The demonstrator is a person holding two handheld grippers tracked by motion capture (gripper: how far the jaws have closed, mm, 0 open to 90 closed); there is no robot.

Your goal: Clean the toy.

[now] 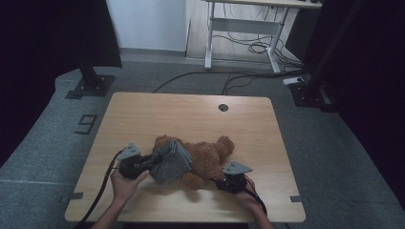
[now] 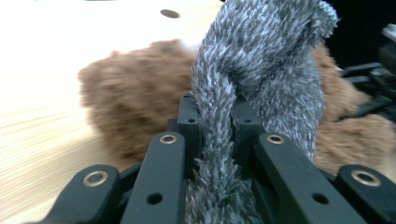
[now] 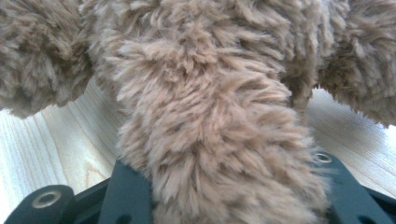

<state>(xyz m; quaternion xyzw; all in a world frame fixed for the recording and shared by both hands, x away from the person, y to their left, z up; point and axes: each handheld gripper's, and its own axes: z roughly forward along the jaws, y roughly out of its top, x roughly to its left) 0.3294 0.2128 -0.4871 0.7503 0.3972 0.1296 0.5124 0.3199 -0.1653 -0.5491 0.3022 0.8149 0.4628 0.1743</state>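
Reaching in low from the near edge, our left gripper (image 1: 152,162) clamps the grey cloth (image 1: 171,163); our right gripper (image 1: 217,182) clamps the teddy bear's (image 1: 206,157) limb.

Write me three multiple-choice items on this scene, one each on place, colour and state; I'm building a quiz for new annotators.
1. Where does the brown plush teddy bear lie?
A. on the light wooden table
B. on the floor
C. on a chair

2. What colour is the fuzzy cloth?
A. red
B. grey
C. yellow

3. What is the left tool doing?
A. hanging open
B. gripping a cable
C. clamping the cloth

Answers: 1 A, the high view shows it on the tabletop; 2 B, grey fibres throughout; 3 C, the cloth is pinched between its jaws.
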